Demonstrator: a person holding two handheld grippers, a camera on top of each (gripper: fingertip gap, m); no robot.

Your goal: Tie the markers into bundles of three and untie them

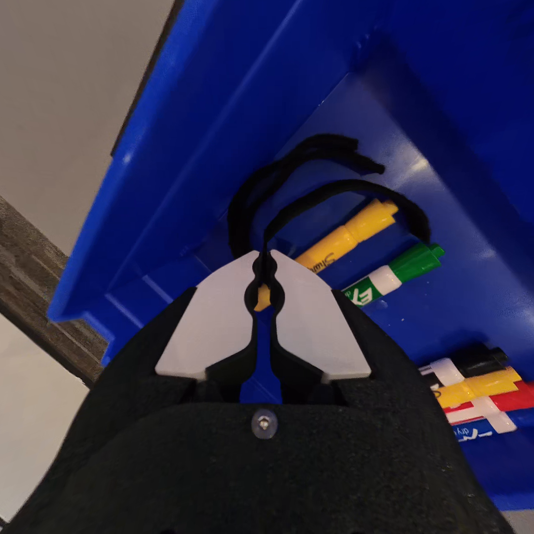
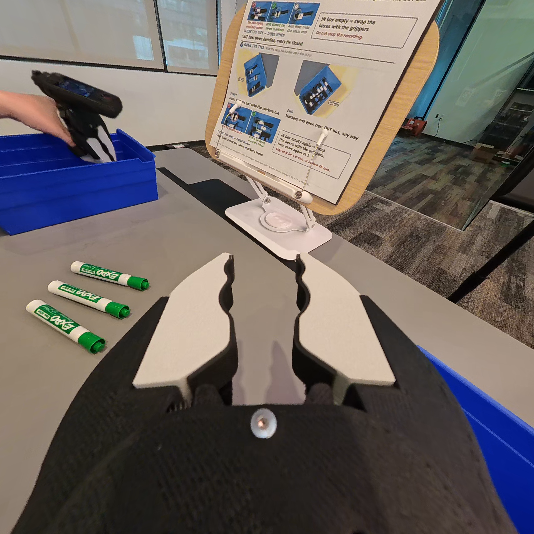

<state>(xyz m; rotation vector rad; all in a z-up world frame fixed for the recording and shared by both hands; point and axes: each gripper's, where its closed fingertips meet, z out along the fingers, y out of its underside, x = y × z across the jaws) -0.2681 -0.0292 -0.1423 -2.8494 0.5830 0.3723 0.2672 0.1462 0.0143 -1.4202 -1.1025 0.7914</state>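
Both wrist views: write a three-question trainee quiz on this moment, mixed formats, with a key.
1. True or false: the left gripper is shut on a black tie.
2. How many green markers lie loose on the grey table?
3. The right gripper is: A open and empty, B shut on a marker, C inside the blue bin.

Key: 1 true; 2 three; 3 A.
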